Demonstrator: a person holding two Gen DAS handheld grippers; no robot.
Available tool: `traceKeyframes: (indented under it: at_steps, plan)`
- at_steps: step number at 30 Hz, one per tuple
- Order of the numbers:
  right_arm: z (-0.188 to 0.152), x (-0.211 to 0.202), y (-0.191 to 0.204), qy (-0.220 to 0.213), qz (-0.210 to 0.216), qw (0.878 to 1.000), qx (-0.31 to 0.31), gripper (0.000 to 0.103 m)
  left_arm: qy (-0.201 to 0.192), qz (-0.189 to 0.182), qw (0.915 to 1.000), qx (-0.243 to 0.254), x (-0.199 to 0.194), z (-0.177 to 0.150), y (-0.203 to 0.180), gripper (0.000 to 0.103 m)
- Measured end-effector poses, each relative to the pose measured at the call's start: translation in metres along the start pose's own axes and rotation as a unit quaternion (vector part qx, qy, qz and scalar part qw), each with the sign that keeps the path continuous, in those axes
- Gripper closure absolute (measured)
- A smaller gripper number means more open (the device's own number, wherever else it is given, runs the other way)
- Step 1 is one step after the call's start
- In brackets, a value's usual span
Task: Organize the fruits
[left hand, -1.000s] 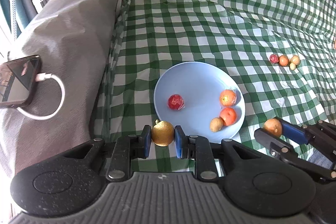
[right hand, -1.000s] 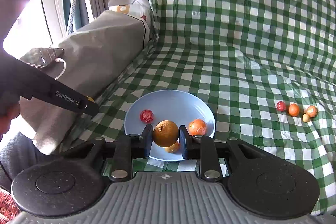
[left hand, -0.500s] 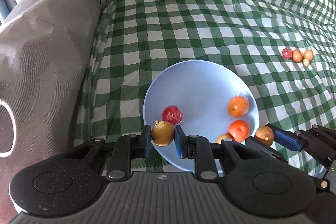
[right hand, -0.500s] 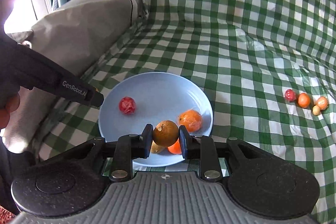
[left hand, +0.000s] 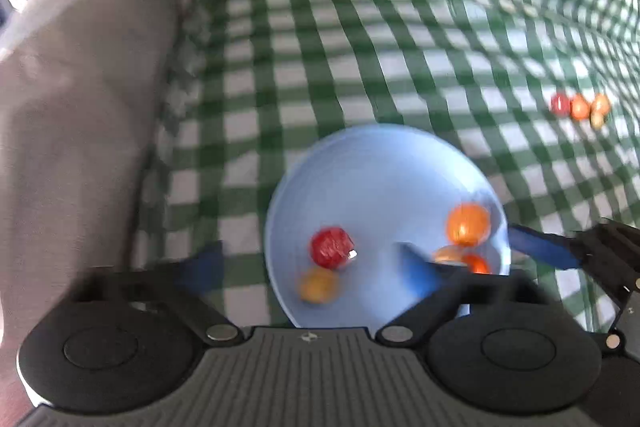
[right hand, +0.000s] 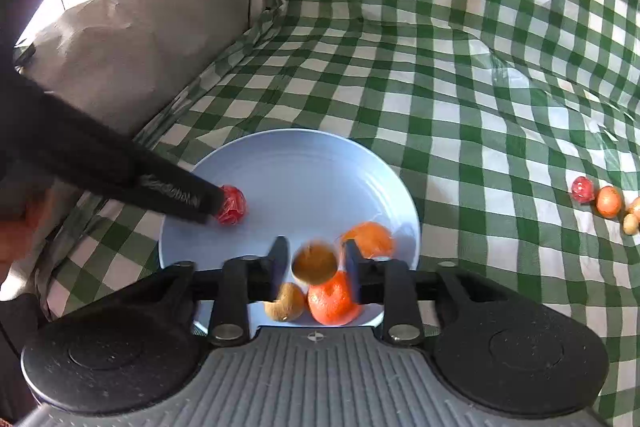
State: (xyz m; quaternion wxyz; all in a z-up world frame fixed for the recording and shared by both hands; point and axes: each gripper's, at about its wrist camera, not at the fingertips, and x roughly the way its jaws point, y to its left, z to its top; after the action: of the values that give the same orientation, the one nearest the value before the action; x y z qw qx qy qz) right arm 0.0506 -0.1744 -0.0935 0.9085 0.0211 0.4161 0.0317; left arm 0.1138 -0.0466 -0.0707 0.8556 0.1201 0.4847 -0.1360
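Observation:
A light blue plate (right hand: 304, 163) lies on the green checked cloth. In the blurred left wrist view my left gripper (left hand: 310, 269) is open wide and its jaws are still opening. A golden fruit (left hand: 318, 285) lies loose on the plate (left hand: 372, 163) below it, beside a red fruit (left hand: 332, 247). My right gripper (right hand: 315, 263) hangs over the plate's near side with its jaws opening. A blurred brown-orange fruit (right hand: 314, 263) sits between the pads, which no longer press on it. Two oranges (right hand: 368, 237) and a small brown fruit (right hand: 286, 303) lie under it.
A grey covered cushion (right hand: 132, 27) rises along the left of the plate. Several small fruits (right hand: 600, 199) lie in a cluster on the cloth (right hand: 460, 87) to the right. One finger (right hand: 176, 191) of the left gripper reaches over the plate's left rim.
Both grippers came down over the plate and opened. The golden fruit left the left jaws and lies on the plate; the brown-orange fruit has come loose in the right jaws.

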Motion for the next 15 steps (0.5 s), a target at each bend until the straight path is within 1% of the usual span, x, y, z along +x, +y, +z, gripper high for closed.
traceKeyframes:
  at_steps: [1, 2, 3, 5, 10, 13, 15]
  plan:
    - [0.001, -0.003, -0.001, 0.000, -0.002, 1.000, 0.002, 0.042, -0.011, 0.008, 0.9999, -0.002, -0.008, -0.001, 0.001, 0.000]
    - [0.003, -0.008, -0.002, -0.002, -0.005, 1.000, 0.004, 0.030, -0.013, 0.012, 0.9998, 0.001, -0.014, -0.002, 0.000, 0.000]
    - [0.002, -0.015, -0.003, -0.005, -0.011, 1.000, 0.008, 0.022, -0.008, 0.014, 0.9999, 0.004, -0.019, -0.005, 0.000, 0.000]
    - [0.000, -0.028, -0.003, -0.006, -0.015, 1.000, 0.012, 0.013, 0.004, 0.012, 0.9999, 0.001, -0.028, -0.012, 0.001, 0.000]
    - [-0.021, -0.068, 0.003, 0.005, -0.014, 0.999, 0.031, 0.006, 0.042, 0.006, 0.9991, -0.007, -0.053, -0.036, -0.001, 0.000]
    - [-0.034, -0.088, 0.015, 0.000, -0.023, 0.999, 0.033, 0.005, 0.047, 0.012, 0.9987, -0.018, -0.064, -0.052, -0.003, 0.000]
    - [-0.041, -0.100, 0.023, -0.011, -0.033, 0.999, 0.028, 0.003, 0.047, 0.020, 0.9987, -0.010, -0.070, -0.061, -0.006, 0.000]
